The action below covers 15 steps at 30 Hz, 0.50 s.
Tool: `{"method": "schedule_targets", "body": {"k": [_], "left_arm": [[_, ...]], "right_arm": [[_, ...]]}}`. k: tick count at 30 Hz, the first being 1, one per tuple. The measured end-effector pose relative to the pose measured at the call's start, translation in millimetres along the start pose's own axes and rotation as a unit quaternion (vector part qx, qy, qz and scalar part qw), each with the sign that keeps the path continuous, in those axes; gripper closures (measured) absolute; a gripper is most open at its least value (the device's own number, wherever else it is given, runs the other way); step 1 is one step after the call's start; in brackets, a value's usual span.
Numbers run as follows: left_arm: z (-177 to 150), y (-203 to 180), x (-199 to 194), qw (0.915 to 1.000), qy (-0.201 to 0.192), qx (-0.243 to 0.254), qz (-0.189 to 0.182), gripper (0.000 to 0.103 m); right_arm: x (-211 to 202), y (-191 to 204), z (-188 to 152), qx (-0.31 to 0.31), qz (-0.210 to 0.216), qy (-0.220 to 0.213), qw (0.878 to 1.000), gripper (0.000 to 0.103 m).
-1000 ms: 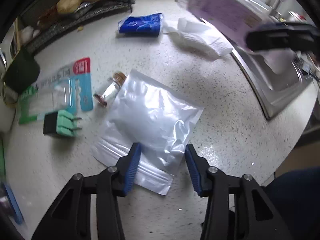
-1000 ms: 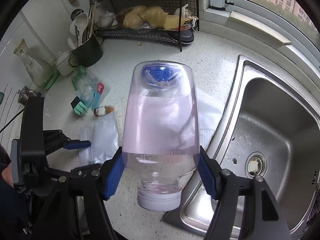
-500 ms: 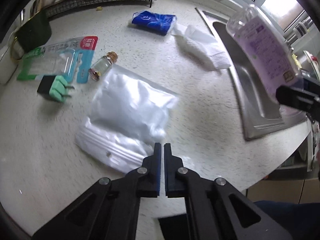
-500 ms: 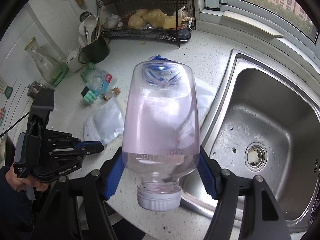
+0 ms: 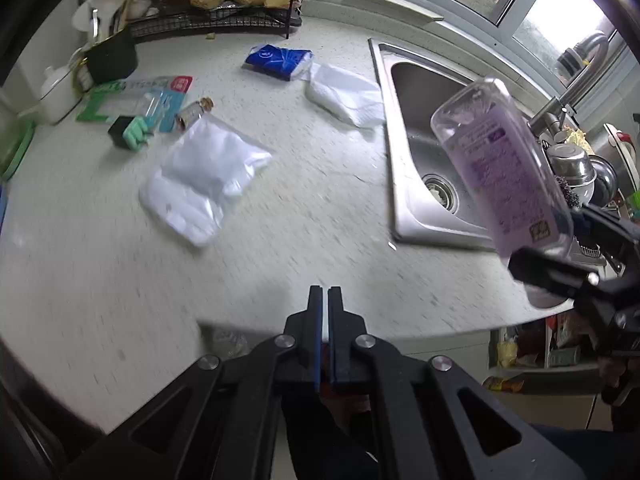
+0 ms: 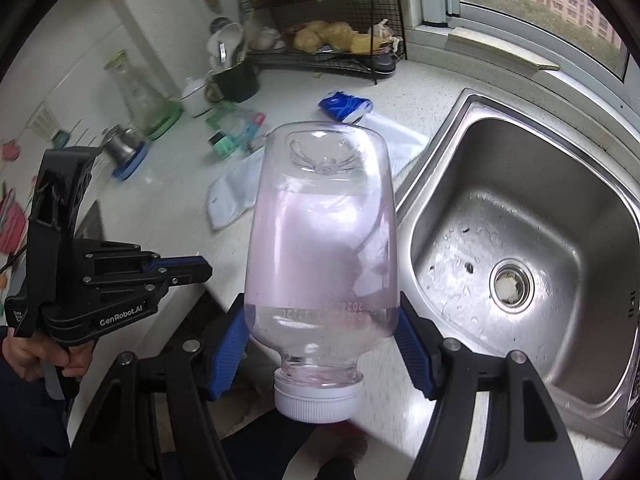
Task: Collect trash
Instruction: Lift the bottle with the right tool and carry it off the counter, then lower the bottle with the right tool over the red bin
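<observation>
My right gripper point(image 6: 322, 332) is shut on a clear plastic bottle point(image 6: 322, 248) with a purple label and white cap, held cap-down over the counter's front edge beside the sink; the bottle also shows in the left wrist view point(image 5: 508, 176). My left gripper point(image 5: 325, 292) is shut and empty, raised above the counter's front edge. It also shows in the right wrist view point(image 6: 200, 270). A clear zip bag point(image 5: 204, 176), a small corked vial point(image 5: 194, 110), a blue tissue pack point(image 5: 278, 60) and a white cloth point(image 5: 346, 96) lie on the counter.
A steel sink point(image 5: 424, 152) is at the right. A blister package point(image 5: 136, 98) and a green plug point(image 5: 130, 134) lie at the left. A dark pot point(image 5: 110, 56) and a wire rack with potatoes point(image 5: 224, 4) stand at the back.
My left gripper has closed and pulled up and back from the zip bag, which stays on the counter. My right gripper has drawn the bottle toward the counter's front edge.
</observation>
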State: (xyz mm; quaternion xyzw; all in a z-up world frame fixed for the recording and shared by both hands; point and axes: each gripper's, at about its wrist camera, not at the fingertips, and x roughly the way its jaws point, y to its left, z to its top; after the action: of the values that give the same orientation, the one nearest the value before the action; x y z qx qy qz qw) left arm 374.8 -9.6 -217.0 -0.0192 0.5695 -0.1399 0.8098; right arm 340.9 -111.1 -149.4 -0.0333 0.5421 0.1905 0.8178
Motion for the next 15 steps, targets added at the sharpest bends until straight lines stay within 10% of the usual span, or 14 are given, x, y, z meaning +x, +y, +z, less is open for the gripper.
{"method": "schedule_targets", "body": {"k": [15], "left_arm": [[-137,-41,-11,0.9975,0.028,-0.054,0.035,0.102]], "right_arm": [[-25,32,-122,-0.05,0.03,0.059,0.997,0.037]]}}
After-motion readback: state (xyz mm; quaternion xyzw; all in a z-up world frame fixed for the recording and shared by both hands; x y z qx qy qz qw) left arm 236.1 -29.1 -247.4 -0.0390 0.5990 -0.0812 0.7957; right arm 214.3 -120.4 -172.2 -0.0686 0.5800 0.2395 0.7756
